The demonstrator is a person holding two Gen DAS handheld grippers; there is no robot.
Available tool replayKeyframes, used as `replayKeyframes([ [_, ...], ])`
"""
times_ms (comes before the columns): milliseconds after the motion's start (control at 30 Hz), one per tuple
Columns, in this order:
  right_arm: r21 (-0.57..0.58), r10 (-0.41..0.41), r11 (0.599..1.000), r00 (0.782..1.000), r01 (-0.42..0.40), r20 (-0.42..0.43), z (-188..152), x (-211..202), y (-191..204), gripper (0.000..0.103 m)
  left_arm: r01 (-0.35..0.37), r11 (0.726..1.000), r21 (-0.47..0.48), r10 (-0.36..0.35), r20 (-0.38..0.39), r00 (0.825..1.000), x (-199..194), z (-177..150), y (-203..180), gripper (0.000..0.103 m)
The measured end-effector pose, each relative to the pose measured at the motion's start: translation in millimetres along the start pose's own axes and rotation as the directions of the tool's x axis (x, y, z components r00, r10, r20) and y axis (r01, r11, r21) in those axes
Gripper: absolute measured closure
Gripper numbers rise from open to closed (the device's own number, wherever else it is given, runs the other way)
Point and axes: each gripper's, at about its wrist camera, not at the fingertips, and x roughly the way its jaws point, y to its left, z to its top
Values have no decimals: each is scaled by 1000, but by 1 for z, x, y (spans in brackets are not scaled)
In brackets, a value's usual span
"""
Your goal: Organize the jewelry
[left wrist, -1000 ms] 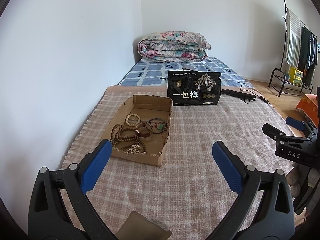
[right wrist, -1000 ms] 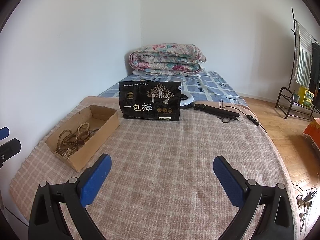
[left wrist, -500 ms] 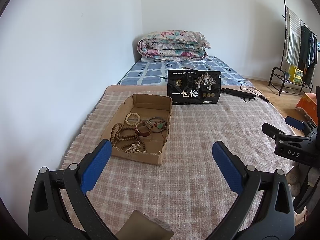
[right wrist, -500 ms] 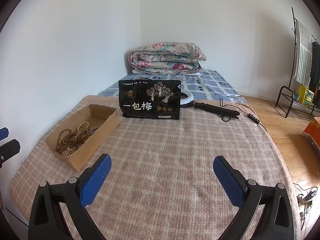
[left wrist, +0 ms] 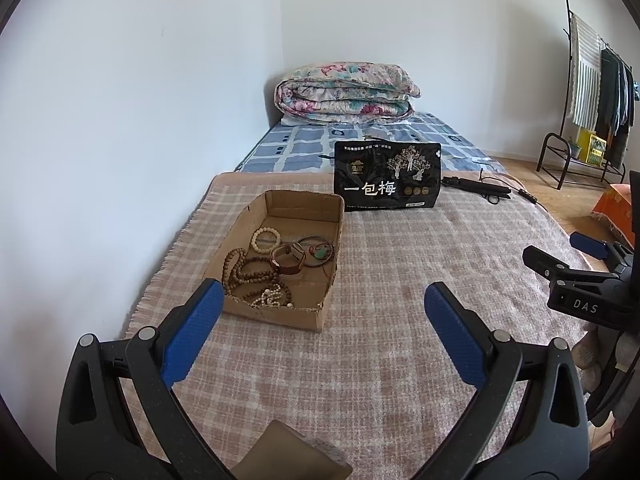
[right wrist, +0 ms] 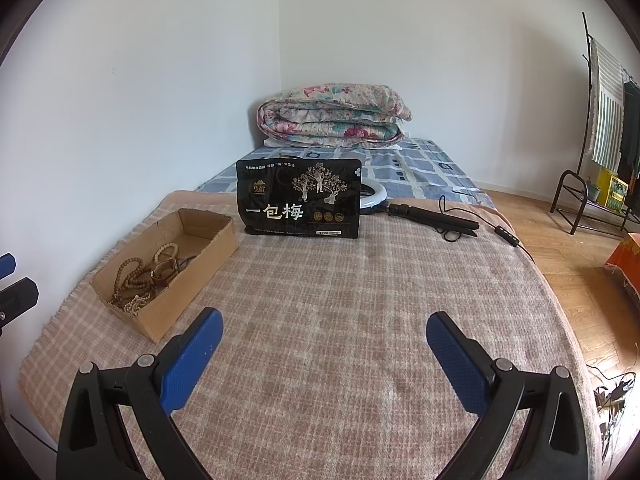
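Observation:
An open cardboard box (left wrist: 256,216) lies on the checked blanket (left wrist: 380,280). It holds brown bead strings (left wrist: 244,270), a pale bead bracelet (left wrist: 266,238), a brown watch-like band (left wrist: 288,260) and thin bangles with a green stone (left wrist: 318,250). The box also shows in the right wrist view (right wrist: 208,240). My left gripper (left wrist: 324,300) is open and empty, just right of the box's near end. My right gripper (right wrist: 324,328) is open and empty over the blanket, right of the box; it also shows in the left wrist view (left wrist: 560,258).
A black snack bag (left wrist: 388,176) stands behind the box. A black folded stand with cable (right wrist: 436,218) and a ring light (right wrist: 372,196) lie right of it. A folded floral quilt (left wrist: 344,92) sits at the far end. A clothes rack (left wrist: 592,100) stands right.
Both grippers have drifted slightly back and up; the box and bag sit a little farther away in view. Nothing was taken hold of.

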Motion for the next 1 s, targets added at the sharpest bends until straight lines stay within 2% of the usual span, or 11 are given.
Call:
replayKeyframes([
  [1000, 3, 1, 1000, 1000, -1, -4, 1, 0, -2, 0, -7, 1000, -5, 7, -1, 1000, 0, -2, 1, 1],
])
